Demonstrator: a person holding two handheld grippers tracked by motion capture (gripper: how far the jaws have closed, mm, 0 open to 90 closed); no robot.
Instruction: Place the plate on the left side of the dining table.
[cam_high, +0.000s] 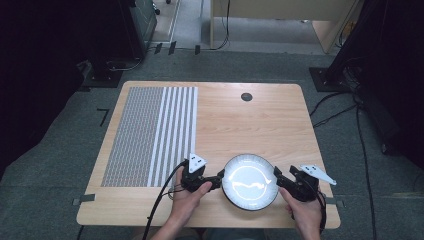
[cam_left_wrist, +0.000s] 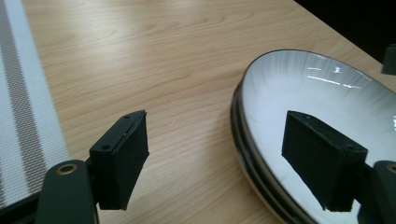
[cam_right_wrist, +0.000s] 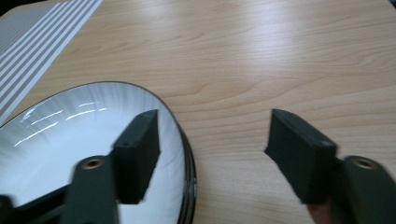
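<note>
Wooden table (cam_high: 270, 125) | one striped mat (cam_high: 150, 132) at its left | plates (cam_high: 250, 181), white with dark rims, stacked near the front edge; count unclear, two rims visible | two grippers: left gripper (cam_high: 216, 181) and right gripper (cam_high: 278, 178), jaws apart, each straddling the stack's rim.

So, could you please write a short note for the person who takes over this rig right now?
Left claw: open, one jaw over the left rim of the white plate, one outside; nothing gripped.
Right claw: open, straddling the plate's right rim in the same way.
The plate looks like the top of a small stack, near the table's front edge; a striped mat lies to its left.
Done: both claws placed. Left: probably close and lift.
</note>
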